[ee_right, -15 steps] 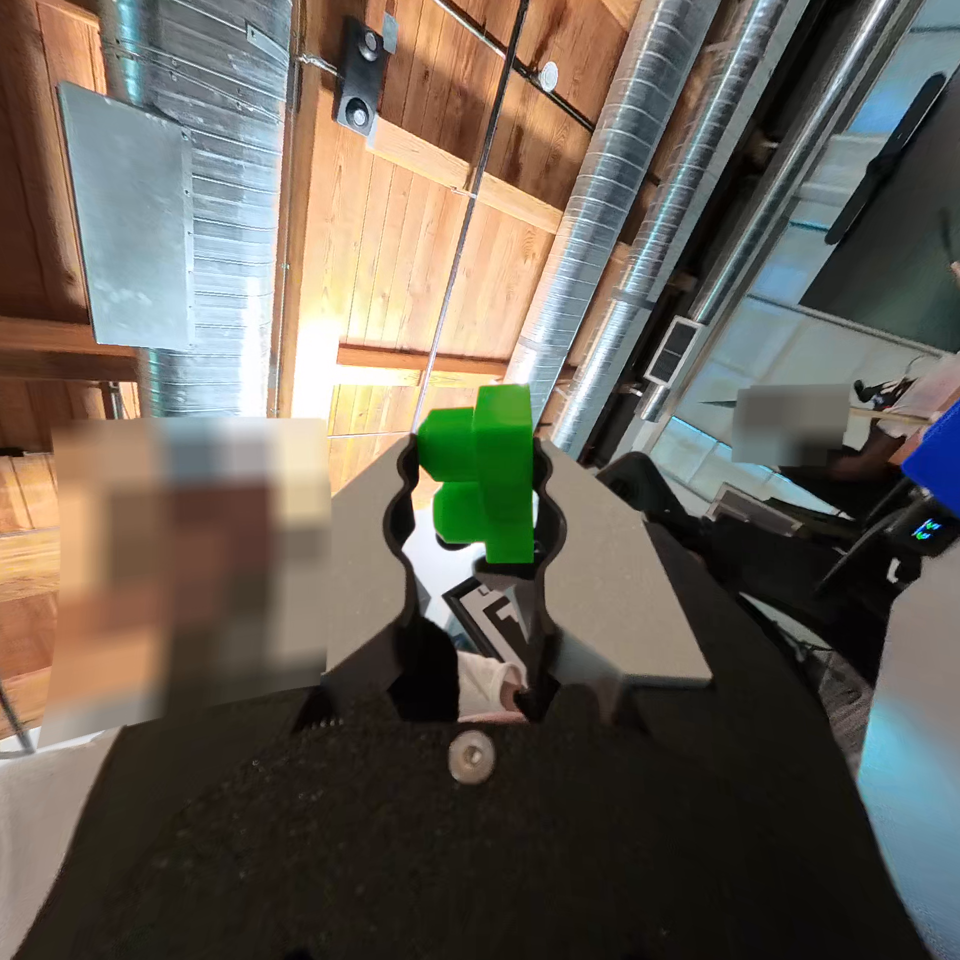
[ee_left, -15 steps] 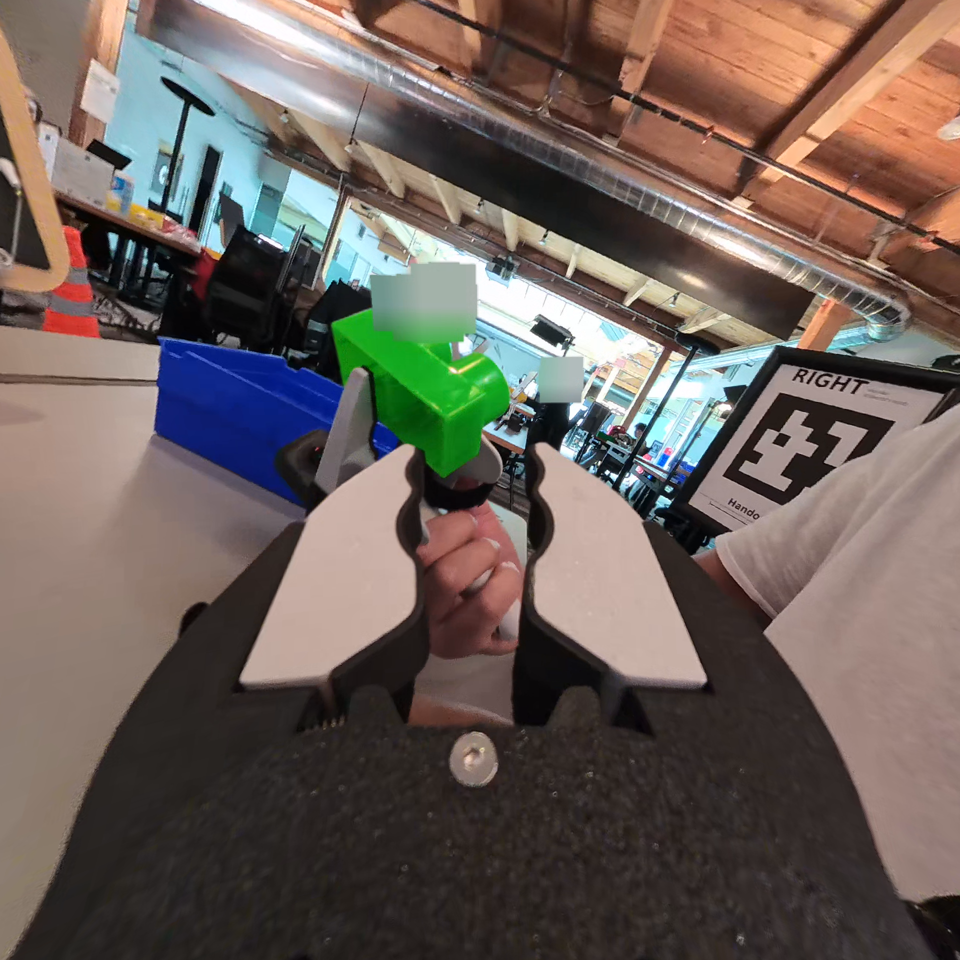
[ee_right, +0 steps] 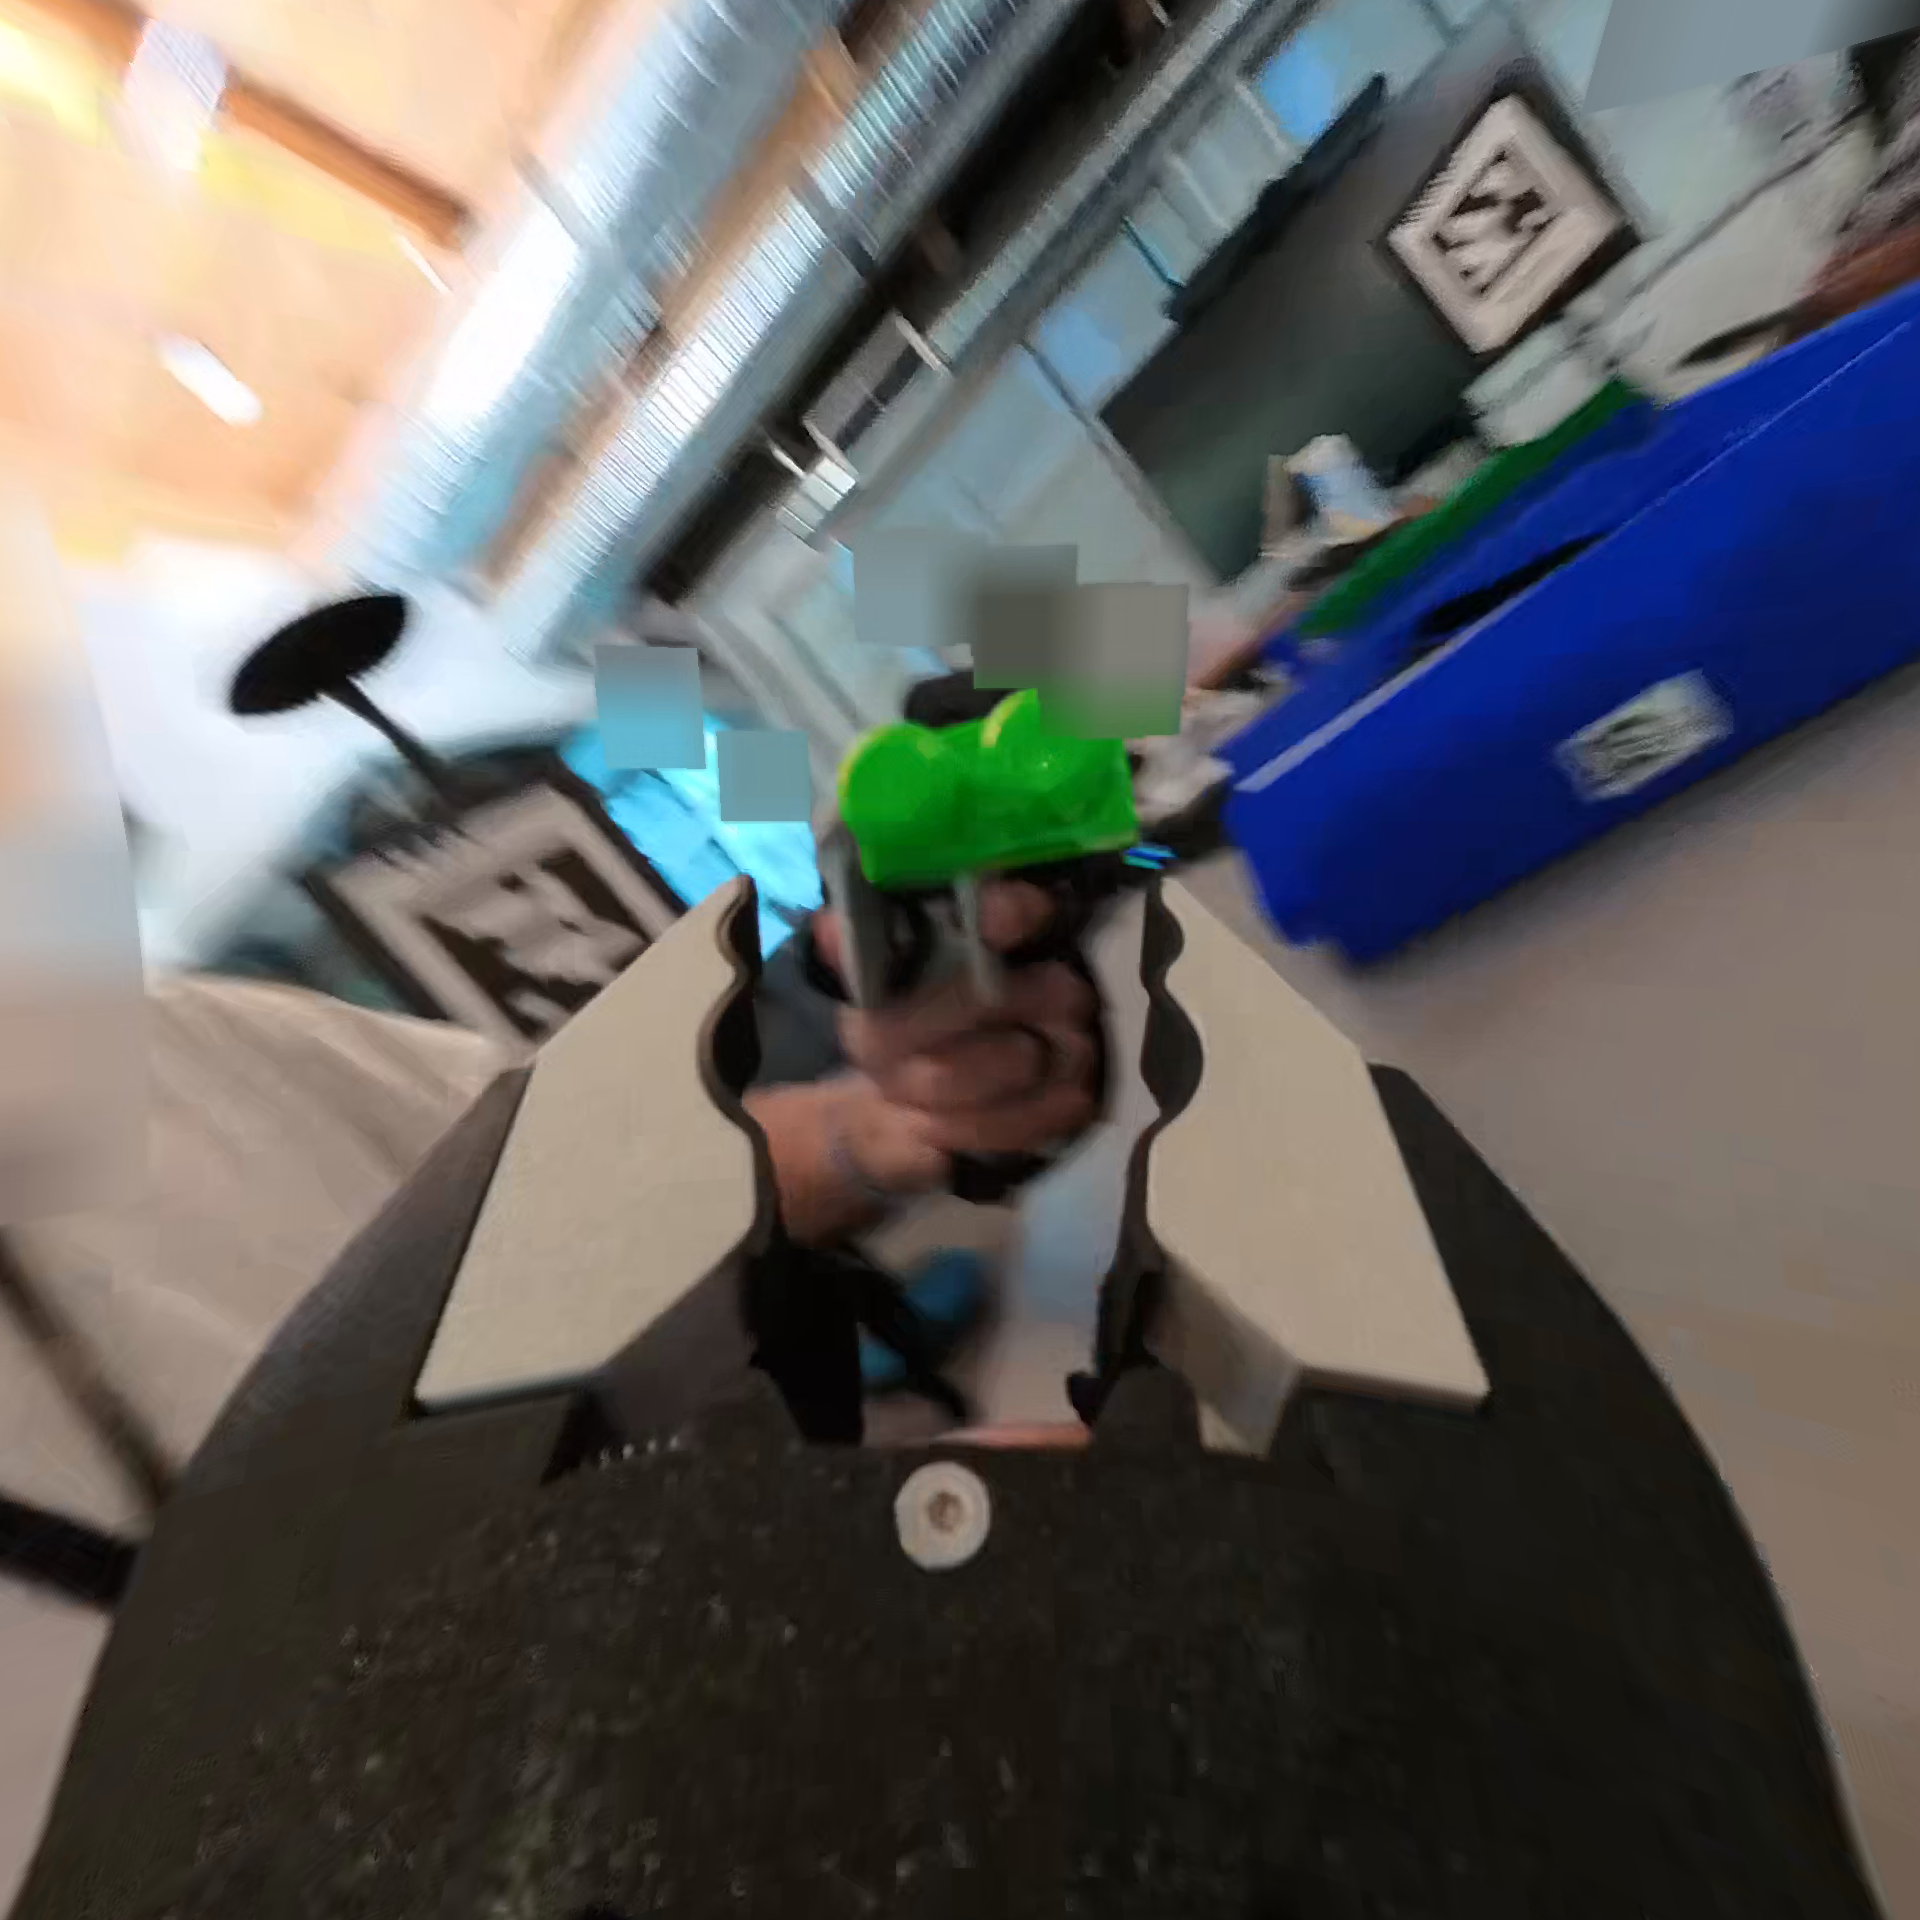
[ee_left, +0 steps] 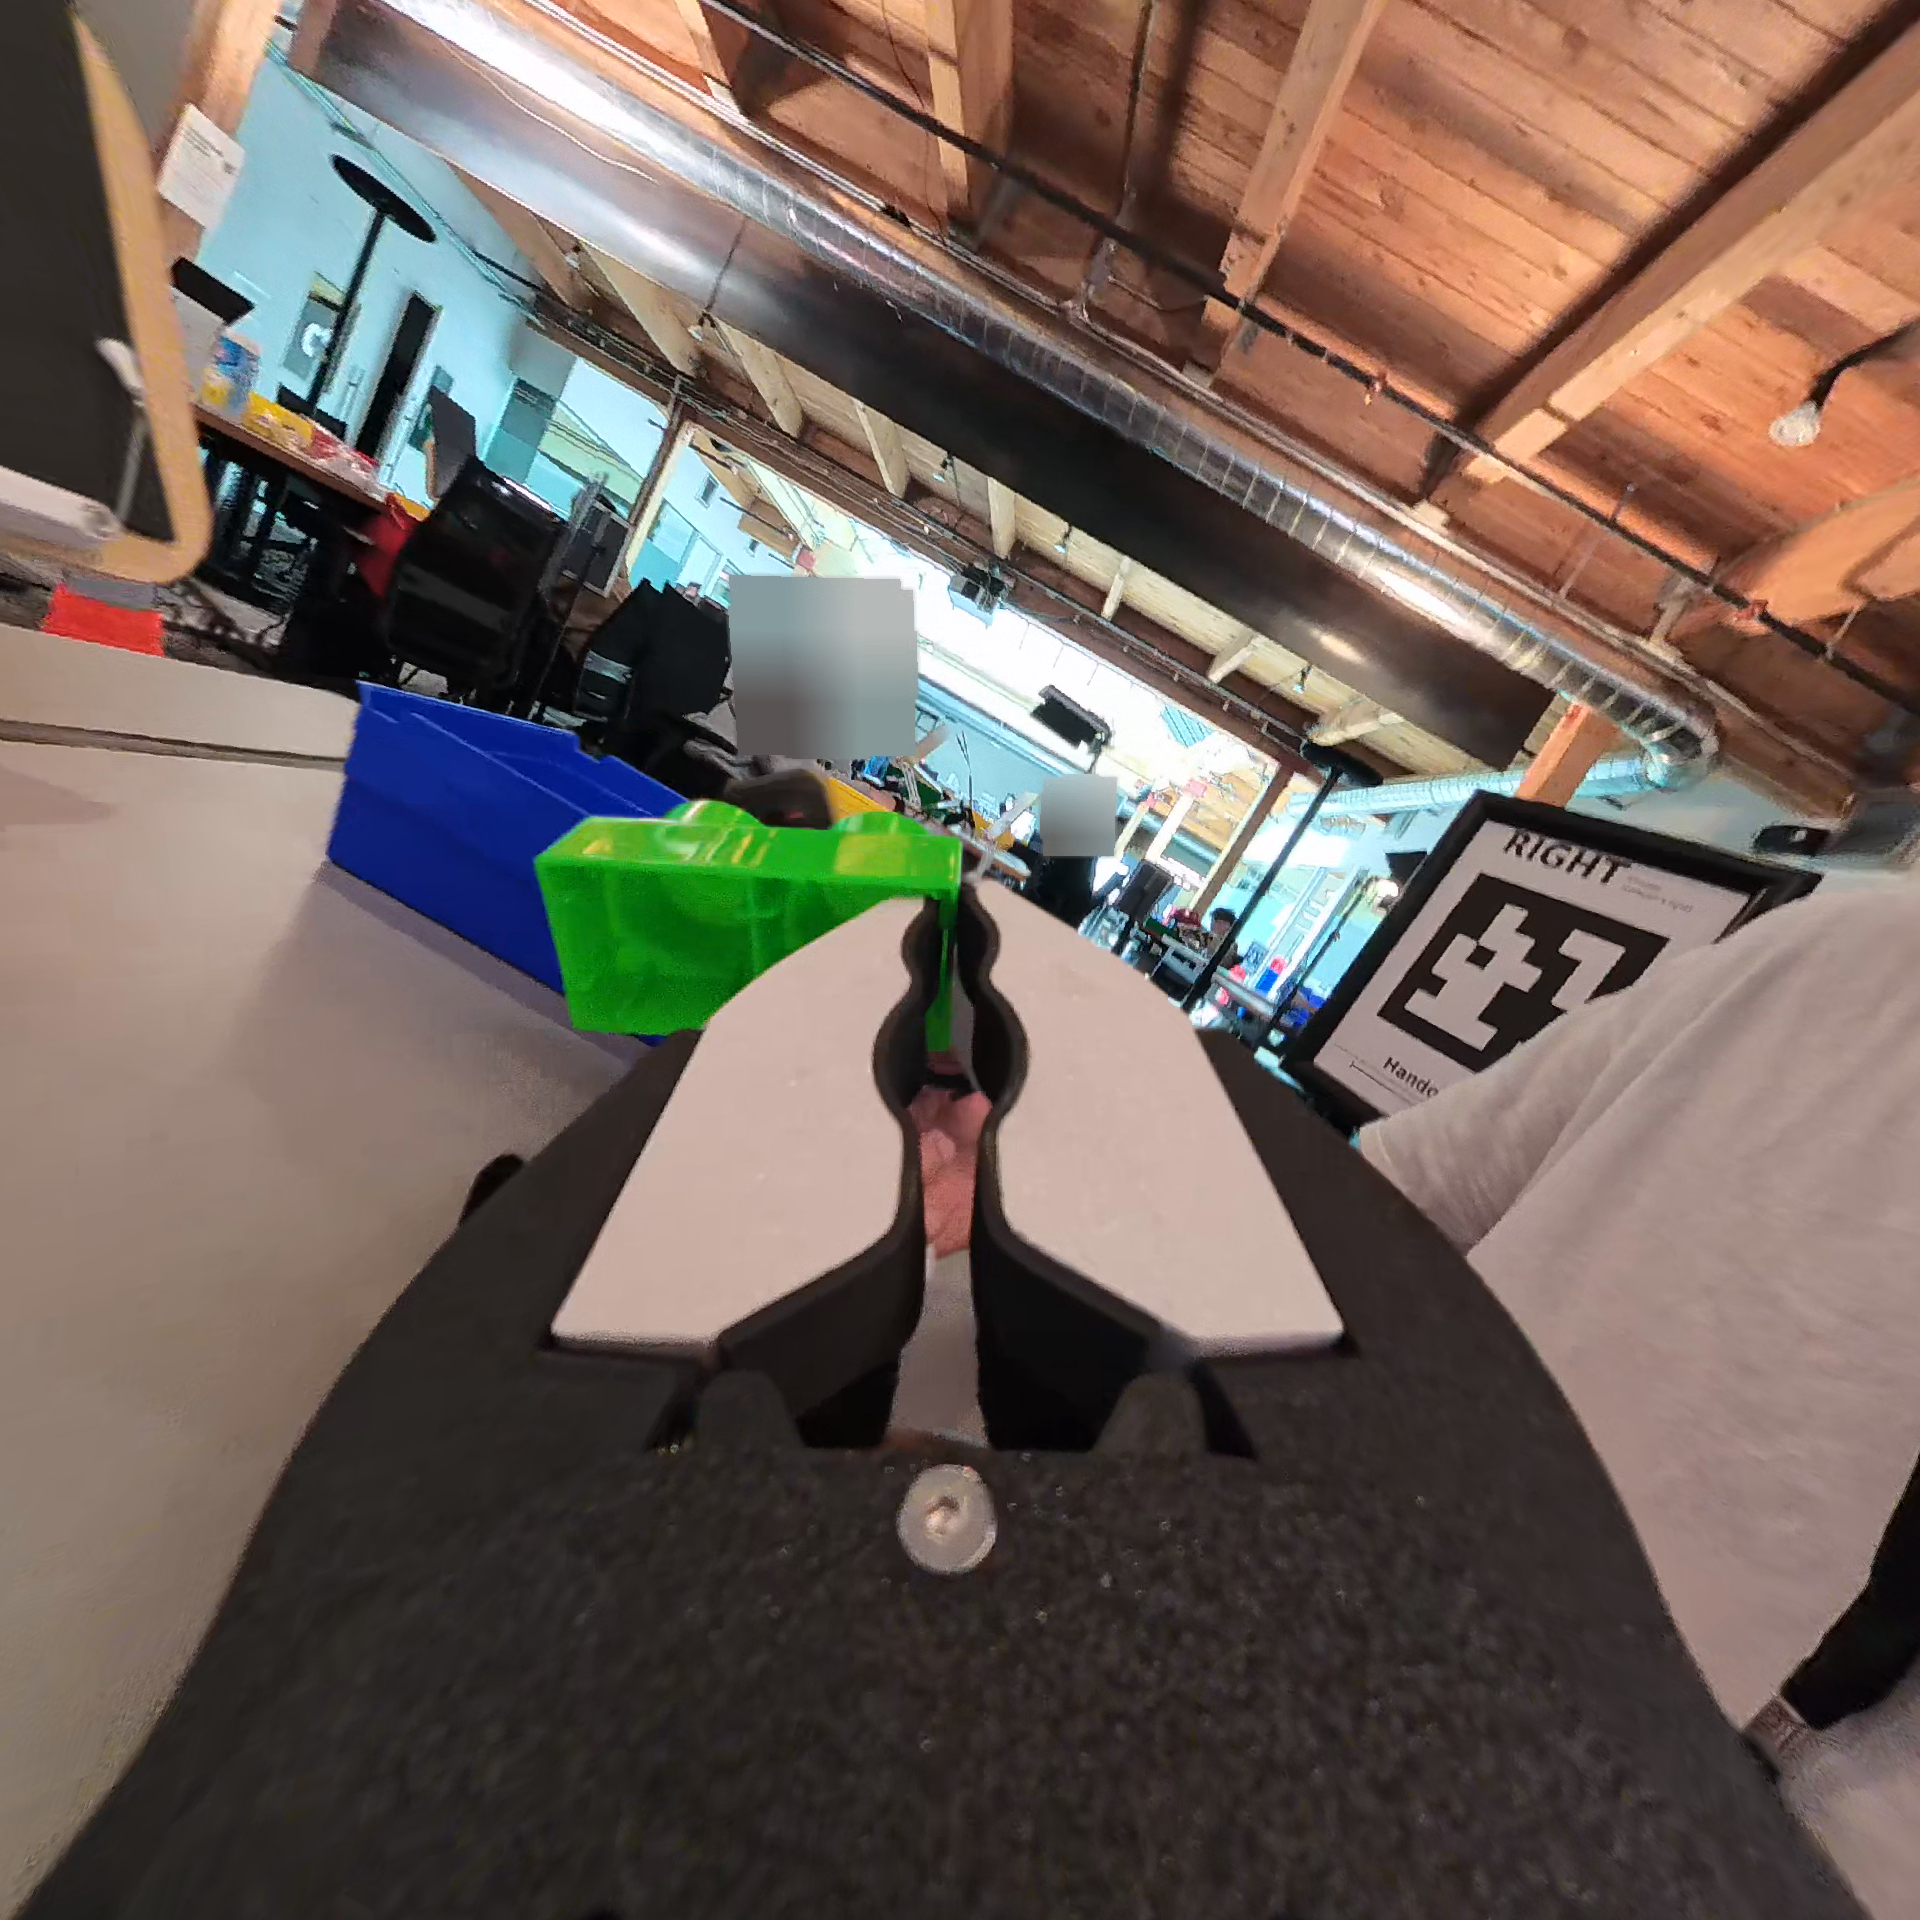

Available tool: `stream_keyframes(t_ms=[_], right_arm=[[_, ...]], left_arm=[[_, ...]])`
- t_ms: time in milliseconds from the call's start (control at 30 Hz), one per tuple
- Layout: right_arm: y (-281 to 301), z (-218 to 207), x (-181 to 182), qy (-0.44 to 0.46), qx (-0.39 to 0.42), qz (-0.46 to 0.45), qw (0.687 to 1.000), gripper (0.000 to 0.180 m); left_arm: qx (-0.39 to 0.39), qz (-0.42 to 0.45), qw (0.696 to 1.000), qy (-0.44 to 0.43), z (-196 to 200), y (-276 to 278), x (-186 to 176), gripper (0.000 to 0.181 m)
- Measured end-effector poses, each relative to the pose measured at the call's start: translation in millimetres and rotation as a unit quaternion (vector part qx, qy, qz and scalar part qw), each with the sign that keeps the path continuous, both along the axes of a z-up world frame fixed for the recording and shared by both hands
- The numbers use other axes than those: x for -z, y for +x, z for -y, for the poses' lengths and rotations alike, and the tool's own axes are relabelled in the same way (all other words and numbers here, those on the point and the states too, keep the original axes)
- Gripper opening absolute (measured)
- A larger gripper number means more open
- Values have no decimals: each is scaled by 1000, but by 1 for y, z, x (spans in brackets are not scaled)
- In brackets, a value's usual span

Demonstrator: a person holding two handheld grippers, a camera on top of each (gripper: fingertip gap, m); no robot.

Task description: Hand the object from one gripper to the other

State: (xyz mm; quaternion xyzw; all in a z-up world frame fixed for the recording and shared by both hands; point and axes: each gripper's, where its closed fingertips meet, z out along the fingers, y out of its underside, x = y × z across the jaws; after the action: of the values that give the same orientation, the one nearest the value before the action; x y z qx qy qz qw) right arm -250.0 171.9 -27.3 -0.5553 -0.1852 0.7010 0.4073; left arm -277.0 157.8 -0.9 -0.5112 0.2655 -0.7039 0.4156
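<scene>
Biggest thing around is the grey table [ee_left: 187, 1091], which runs off to the left of the left gripper's fingers and shows again to the right of the right gripper's fingers. On it sits a blue bin [ee_left: 457, 821], beyond and left of the left fingertips; in the right wrist view that same bin [ee_right: 1558, 665] is up past the right finger, pretty smeared by motion blur. A framed black-and-white marker sign [ee_left: 1517, 966] stands beyond the left gripper's right finger, next to a person's white sleeve [ee_left: 1662, 1195].

Now the good stuff: the green block [ee_left: 727, 925] is pinched by the left gripper [ee_left: 951, 914]. Its fingers are squeezed nearly together on a thin edge at the block's right end, so most of the block sticks out to the left of the fingertips, clear of the table.

The right gripper [ee_right: 945, 904] has its fingers spread wide with nothing between them. Looking out through that gap you get the other gripper farther off with a hand [ee_right: 966, 1049] wrapped round its handle, and the green block [ee_right: 977, 800] perched at its tip, beyond the right fingertips and not touching them. That whole view is blurry, so finer detail is a no-go.
</scene>
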Motion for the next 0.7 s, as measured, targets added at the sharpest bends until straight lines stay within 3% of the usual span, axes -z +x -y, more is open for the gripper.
stream_keyframes(t_ms=[33,133,200,333,533,700], right_arm=[[1,-2,7,52,41,61,996,74],[6,-9,25,181,141,197,953,74],[7,-11,24,236,175,228,928,73],[-2,0,20,338,187,282,878,71],[-11,21,19,456,202,330,801,51],[-16,26,33,489,171,365,773,36]], left_arm=[[1,11,1000,-13,-3,-5,-1,3],[12,46,997,-59,-11,-14,-1,3],[38,62,993,-90,-9,-14,0,3],[99,45,981,-161,-2,-3,11,3],[156,-77,964,-203,17,19,39,3],[191,-100,949,-230,29,25,44,3]])
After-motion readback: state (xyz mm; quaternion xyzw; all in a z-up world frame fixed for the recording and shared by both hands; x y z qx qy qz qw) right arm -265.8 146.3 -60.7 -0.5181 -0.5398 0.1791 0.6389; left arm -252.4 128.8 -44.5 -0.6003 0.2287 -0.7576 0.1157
